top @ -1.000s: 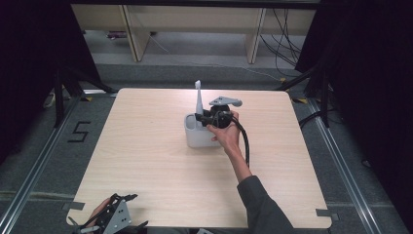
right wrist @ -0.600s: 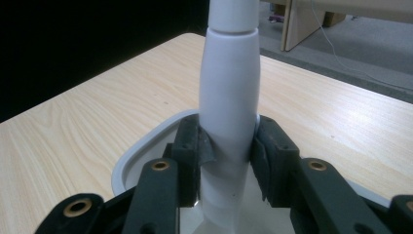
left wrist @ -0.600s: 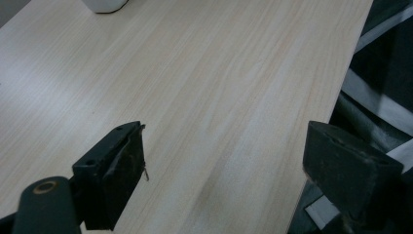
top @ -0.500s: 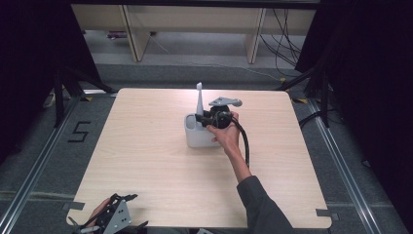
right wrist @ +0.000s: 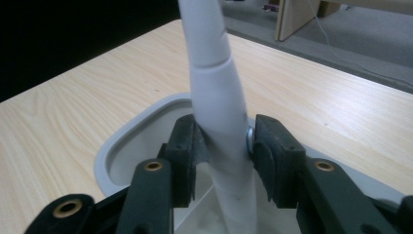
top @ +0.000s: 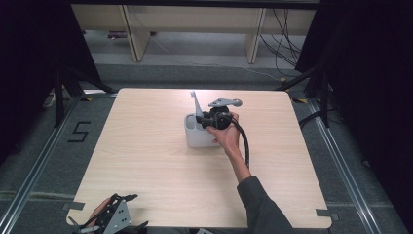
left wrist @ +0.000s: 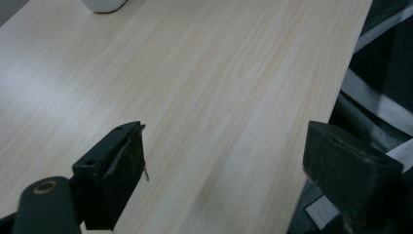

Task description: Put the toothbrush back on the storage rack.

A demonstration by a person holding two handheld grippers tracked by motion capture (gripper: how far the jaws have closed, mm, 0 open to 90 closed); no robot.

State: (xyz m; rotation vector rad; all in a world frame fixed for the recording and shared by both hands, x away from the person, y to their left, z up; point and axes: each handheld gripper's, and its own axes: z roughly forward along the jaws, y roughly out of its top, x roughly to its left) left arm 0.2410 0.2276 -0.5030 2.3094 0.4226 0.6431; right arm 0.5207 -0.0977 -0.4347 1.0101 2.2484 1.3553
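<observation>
Right tool [right wrist: 224, 146] of mine, seen in the right gripper view, is clenched on a white, slightly curved plastic handle [right wrist: 216, 97], one black jaw pressed against each side of it. Below the jaws, the handle runs down into a pale grey, rounded-corner plastic holder [right wrist: 114, 151] that stands on the light wood-grain table [right wrist: 58, 117]. From the high view, the right tool [top: 207, 118] sits over the holder [top: 197, 139], with the handle [top: 195, 101] rising tilted beyond it and a grey three-cornered plate on top; a hand [top: 225, 135] in a dark sleeve grips the tool from behind. My left tool [left wrist: 224, 165] is released, its two jaws wide apart with bare table [left wrist: 209, 73] between them, and it rests at the table's near left corner [top: 114, 217], well apart from the holder. Far ahead of its jaws, the holder's white base [left wrist: 103, 5] just shows.
</observation>
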